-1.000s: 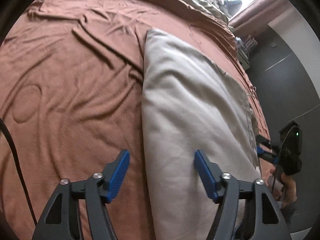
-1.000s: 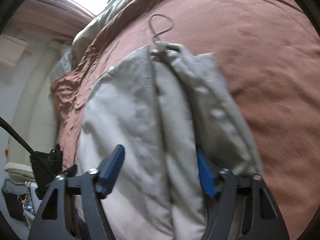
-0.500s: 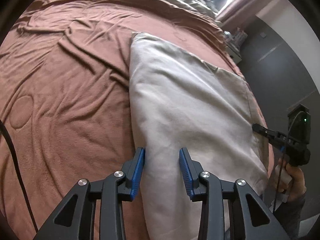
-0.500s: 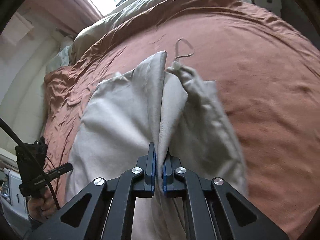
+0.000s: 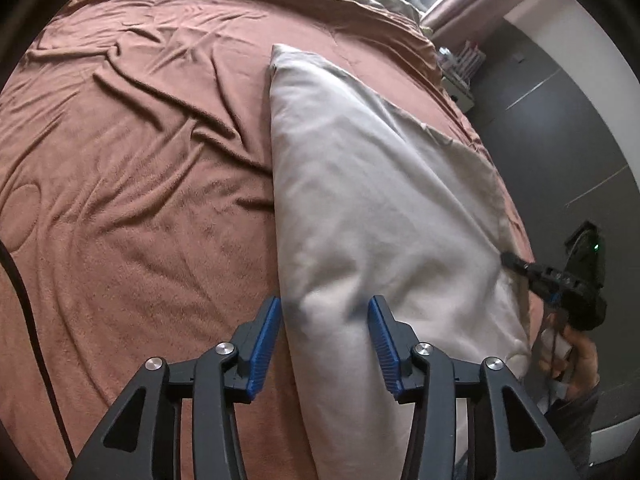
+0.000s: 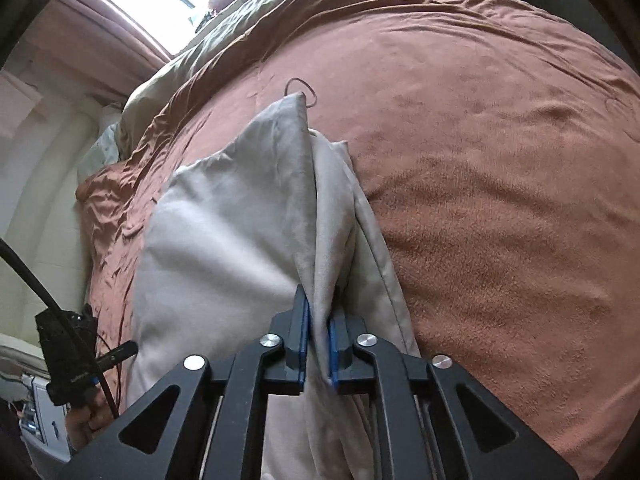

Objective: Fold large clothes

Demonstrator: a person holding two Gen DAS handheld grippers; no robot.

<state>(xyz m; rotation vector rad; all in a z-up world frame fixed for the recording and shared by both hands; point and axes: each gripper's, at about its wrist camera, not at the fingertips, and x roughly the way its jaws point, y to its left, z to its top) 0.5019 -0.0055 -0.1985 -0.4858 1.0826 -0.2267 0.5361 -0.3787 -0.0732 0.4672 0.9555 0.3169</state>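
The right gripper (image 6: pixel 318 338) is clenched on a raised ridge of the pale beige fabric garment (image 6: pixel 232 240); its blue-padded jaws stand almost together with only the pinched cloth between them, and the fabric rises from the grip into a peaked fold that runs away toward a thin cord loop (image 6: pixel 301 90) at the garment's far end; seen from the left wrist, the same gripper (image 5: pixel 516 264) bites the garment's right edge. The left gripper (image 5: pixel 324 344) is released; its jaws stand wide apart, straddling the near left edge of the garment (image 5: pixel 360 208), the left blue pad (image 5: pixel 264 346) over the rust-brown plush bed cover (image 5: pixel 132 200) just beside the cloth and the right pad over the cloth itself; whether either pad touches the fabric cannot be told. The garment lies lengthwise on the bed cover, its long left edge fairly straight, its right side lifted. Half a second ago the left jaws were narrower, nearly closing on that left edge; they are now spread wider again; the right gripper stays shut on the cloth as it was then, though a second ago it was open, and the pinched ridge stands higher. An olive-green quilt (image 6: pixel 240 24) lies rumpled at the far end of the bed.
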